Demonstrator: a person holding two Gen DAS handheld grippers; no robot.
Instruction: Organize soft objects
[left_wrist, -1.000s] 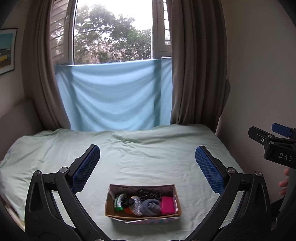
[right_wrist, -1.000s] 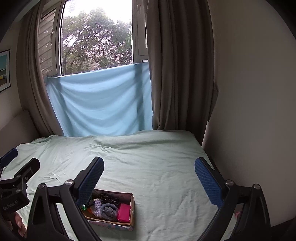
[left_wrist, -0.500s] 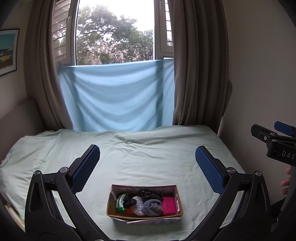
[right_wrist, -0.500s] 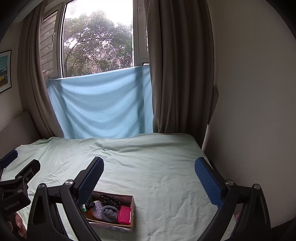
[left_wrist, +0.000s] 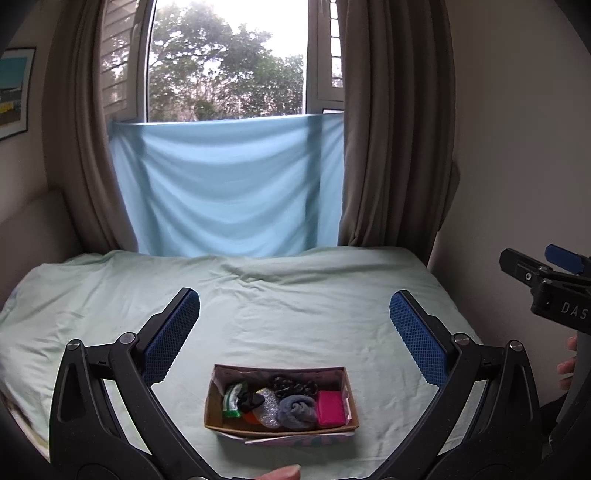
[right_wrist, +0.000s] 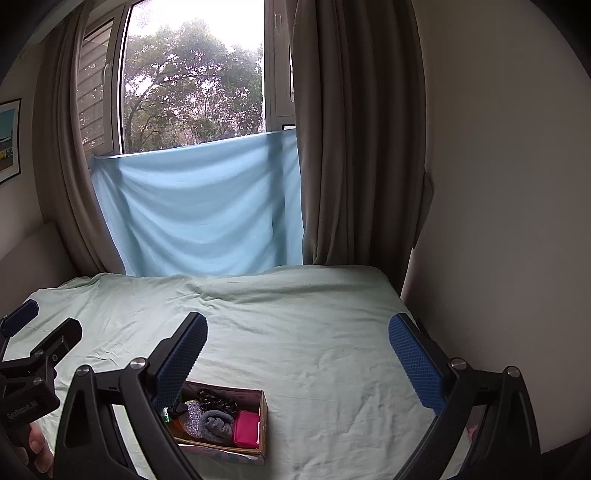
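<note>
Cardboard box of soft items lies below both spread, empty grippers: left gripper, right gripper.

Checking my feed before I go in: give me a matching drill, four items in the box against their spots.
Items, all in the cardboard box on the bed:
1. pink block
2. grey rolled sock
3. green packet
4. dark patterned hair tie

Places, as the left wrist view shows them:
A. left end of the box
B. against the far wall, behind the sock
C. right end of the box
D. just left of the pink block

Pairs: 1-C, 2-D, 3-A, 4-B
</note>
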